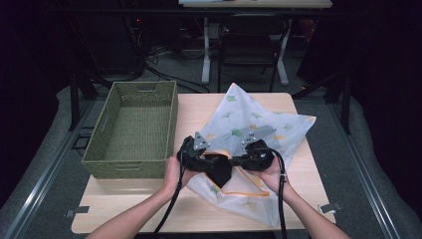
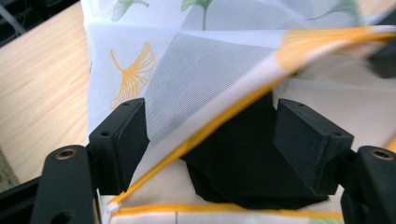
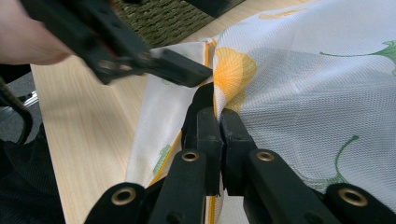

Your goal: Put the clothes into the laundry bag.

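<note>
Dim room all round, light falling only on the pale wooden table point(image 1: 298, 199). Beyond the grippers, past the table's far edge, a dark chair point(image 1: 251, 42) stands on grey floor point(image 1: 45, 149), white desk legs point(image 1: 205, 50) beside it, cables point(image 1: 159, 59) trailing.

High view: above the person's side, facing forward and down over the whole table point(image 1: 293, 209). Both gripper views: close, looking along their jaws from opposite sides at the printed cloth bag point(image 1: 259, 124) point(image 2: 205, 60) point(image 3: 317, 93), their shared area.
</note>
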Demonstrator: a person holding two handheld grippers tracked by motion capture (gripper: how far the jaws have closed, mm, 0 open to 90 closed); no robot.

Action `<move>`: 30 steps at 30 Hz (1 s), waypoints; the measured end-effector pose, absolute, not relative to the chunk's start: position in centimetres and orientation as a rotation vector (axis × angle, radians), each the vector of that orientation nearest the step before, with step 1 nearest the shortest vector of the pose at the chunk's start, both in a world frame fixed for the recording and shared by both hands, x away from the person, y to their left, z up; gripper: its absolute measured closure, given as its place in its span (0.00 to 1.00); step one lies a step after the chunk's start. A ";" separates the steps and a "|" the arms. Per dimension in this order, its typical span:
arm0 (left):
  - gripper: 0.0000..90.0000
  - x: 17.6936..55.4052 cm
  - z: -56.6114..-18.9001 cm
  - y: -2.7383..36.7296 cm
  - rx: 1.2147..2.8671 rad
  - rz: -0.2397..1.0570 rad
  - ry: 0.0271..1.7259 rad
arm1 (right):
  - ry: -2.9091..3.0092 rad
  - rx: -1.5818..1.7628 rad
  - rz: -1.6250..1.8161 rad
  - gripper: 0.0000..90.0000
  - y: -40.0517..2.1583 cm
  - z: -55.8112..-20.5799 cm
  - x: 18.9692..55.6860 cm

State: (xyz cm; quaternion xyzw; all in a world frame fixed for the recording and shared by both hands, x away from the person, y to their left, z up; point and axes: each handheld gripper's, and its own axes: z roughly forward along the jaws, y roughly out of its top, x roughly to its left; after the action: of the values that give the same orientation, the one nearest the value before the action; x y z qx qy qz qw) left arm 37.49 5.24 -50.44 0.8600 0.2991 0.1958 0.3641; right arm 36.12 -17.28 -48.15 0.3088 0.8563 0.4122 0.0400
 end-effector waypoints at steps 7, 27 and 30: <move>0.59 38.8 -51.8 4.0 2.243 0.577 0.769 | 2.628 0.932 1.275 0.98 -17.5 -48.0 36.0; 0.88 38.0 -49.7 5.1 2.282 0.648 0.655 | 2.635 0.914 1.262 0.98 -17.7 -47.7 35.6; 0.69 38.5 -50.3 5.4 2.283 0.610 0.703 | 2.634 0.911 1.267 0.98 -17.7 -47.7 35.6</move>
State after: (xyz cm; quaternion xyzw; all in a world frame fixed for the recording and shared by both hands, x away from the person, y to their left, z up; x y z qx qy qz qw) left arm 38.45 5.35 -50.32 0.8735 0.2692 0.2334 0.3318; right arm 35.61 -17.70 -47.66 0.2973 0.8597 0.4134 0.0399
